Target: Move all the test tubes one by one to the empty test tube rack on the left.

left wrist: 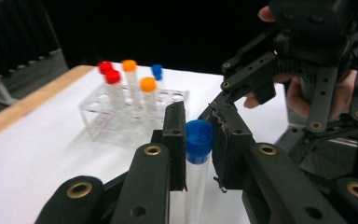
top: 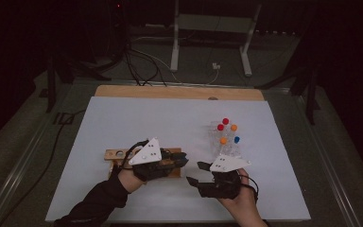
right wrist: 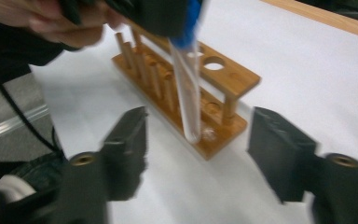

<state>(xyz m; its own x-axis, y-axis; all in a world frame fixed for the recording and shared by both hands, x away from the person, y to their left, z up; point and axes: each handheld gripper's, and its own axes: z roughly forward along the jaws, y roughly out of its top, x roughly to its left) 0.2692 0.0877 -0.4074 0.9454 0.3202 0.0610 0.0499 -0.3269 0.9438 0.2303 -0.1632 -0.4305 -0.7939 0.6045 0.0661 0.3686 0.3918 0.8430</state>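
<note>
A clear test tube with a blue cap [left wrist: 198, 140] is clamped just below its cap between the jaws of the left gripper [left wrist: 198, 148], whose pads press on it from both sides. In the right gripper view the same tube is seen hanging tilted from that gripper, its rounded lower end just above the near end of a wooden rack [right wrist: 205, 88]; whether the tip touches the rack's base cannot be told. In the high view the left gripper [top: 182, 160] is seen over the right end of the wooden rack [top: 116, 154], at the near left of the white table sheet [top: 137, 118].

The right gripper [right wrist: 198, 149] is held open, its jaws set wide apart with nothing between the pads; the tube stands farther off, beyond them. In the high view the right gripper [top: 196, 173] lies just right of the left one, near the table's near edge.

A transparent rack [left wrist: 95, 114] is placed farther right on the sheet, holding tubes with two red caps [left wrist: 109, 72], two orange caps [left wrist: 148, 84] and one blue cap [left wrist: 156, 71].
</note>
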